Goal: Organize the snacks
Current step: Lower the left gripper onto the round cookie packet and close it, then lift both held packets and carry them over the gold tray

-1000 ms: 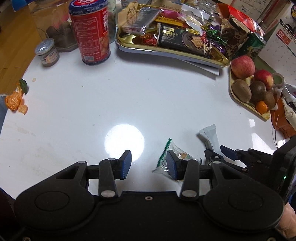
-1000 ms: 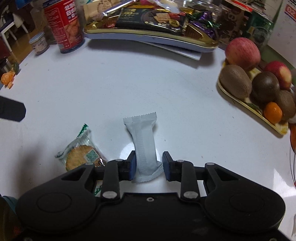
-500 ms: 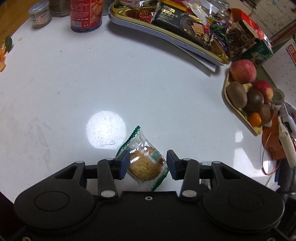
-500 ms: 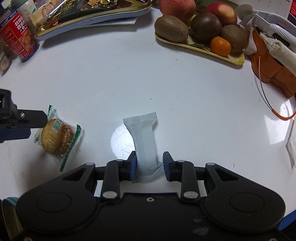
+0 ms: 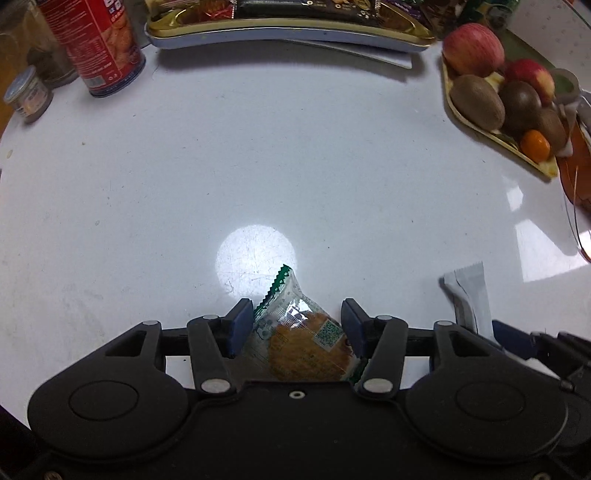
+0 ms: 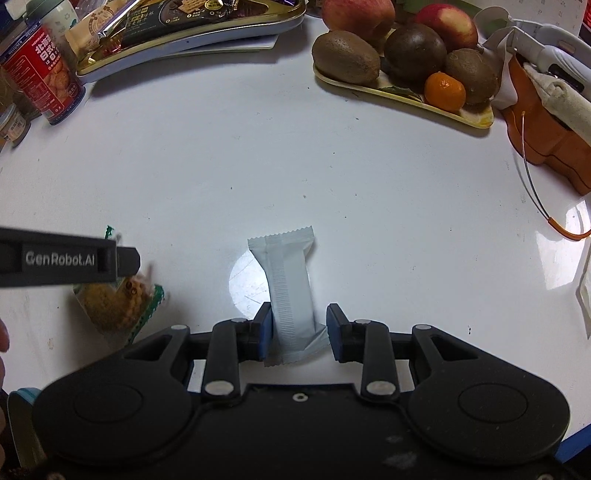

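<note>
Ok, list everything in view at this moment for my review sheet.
table: one, white, under everything
biscuit pack: one, clear with green ends, between the left gripper's jaws
white bar: one, between the right gripper's jaws
snack tray: one, gold, far edge, full of wrappers
red can: one, far left
small jar: one, grey lid, left of can
fruit plate: one, yellow, far right; two apples, kiwis, a tangerine
orange pouch: one, right edge
left gripper: black, blue pads, jaws opening
right gripper: black, blue pads, jaws opening
</note>
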Demonstrator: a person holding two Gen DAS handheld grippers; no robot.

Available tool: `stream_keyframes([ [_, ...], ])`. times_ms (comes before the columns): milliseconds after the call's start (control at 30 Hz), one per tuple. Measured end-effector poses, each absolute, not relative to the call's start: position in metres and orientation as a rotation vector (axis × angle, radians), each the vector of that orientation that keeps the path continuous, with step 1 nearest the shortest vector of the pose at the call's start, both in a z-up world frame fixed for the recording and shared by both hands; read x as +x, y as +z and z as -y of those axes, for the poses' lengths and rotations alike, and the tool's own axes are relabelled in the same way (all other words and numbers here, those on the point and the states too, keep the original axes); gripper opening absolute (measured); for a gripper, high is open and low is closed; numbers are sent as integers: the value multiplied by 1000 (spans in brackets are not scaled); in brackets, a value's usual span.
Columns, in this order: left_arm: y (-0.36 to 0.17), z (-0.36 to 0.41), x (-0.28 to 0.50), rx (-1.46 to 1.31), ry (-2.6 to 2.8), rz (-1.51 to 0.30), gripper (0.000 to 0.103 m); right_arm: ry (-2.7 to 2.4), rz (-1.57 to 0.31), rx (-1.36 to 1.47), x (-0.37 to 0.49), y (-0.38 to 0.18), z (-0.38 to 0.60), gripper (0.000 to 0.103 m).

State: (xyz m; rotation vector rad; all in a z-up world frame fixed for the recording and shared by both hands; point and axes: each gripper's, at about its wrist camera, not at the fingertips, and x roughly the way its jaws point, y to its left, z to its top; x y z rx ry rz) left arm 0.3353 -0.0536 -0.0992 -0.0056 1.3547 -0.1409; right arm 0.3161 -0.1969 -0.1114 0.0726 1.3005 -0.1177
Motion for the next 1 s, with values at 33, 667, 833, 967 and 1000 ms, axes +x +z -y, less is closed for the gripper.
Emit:
stream_keyframes([
  [33,-96,51,334,-2,-146,-1349,58,-117,-1297,68,316,-111,197,34],
  [667,-106,20,316,-374,-76,-1440,59,-88,-1273,27,318,-108,193,34],
  [833,-108,12,338,-380,-56,-1410,59,-87,-1278,42,317,-108,197,34],
  [967,-96,8,346,-299,-15,-1332,59,-80,-1280,59,317,-107,201,34],
  [1000,-93,8,346,-288,-26,-1322,59,-77,-1280,60,318,-108,202,34],
])
